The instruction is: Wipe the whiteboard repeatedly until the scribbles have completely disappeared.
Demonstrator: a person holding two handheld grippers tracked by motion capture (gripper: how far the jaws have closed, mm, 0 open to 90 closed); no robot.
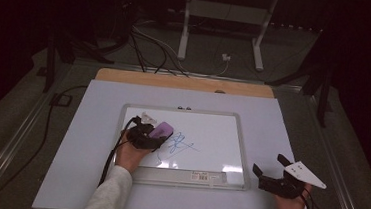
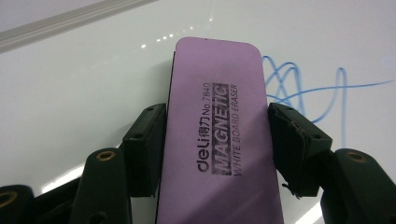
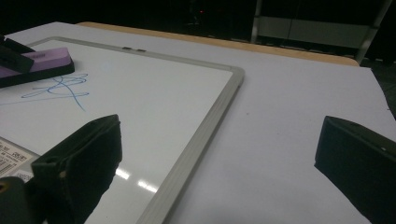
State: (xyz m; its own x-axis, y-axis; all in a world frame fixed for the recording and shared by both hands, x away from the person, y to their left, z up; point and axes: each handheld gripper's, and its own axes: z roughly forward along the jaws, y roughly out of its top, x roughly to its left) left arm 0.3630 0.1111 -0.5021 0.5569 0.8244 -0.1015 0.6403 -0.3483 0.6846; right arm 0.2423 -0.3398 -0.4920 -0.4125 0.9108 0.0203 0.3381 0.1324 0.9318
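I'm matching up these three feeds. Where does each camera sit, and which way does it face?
High view: above the person's side, facing forward and down on the whiteboard; forearms and both grippers enter below.
Left gripper view: on the left gripper, along jaws clamping the purple eraser.
Right gripper view: on the right gripper, jaws apart, facing across the board.
All three share the blue scribble.

Whiteboard (image 1: 205,151) surface glossy w/ matt grey frame, eraser (image 2: 219,140) top matt purple foam-like, table (image 1: 185,82) edge wood under smooth white sheet (image 1: 90,142), gripper pads (image 2: 144,149) matt black.
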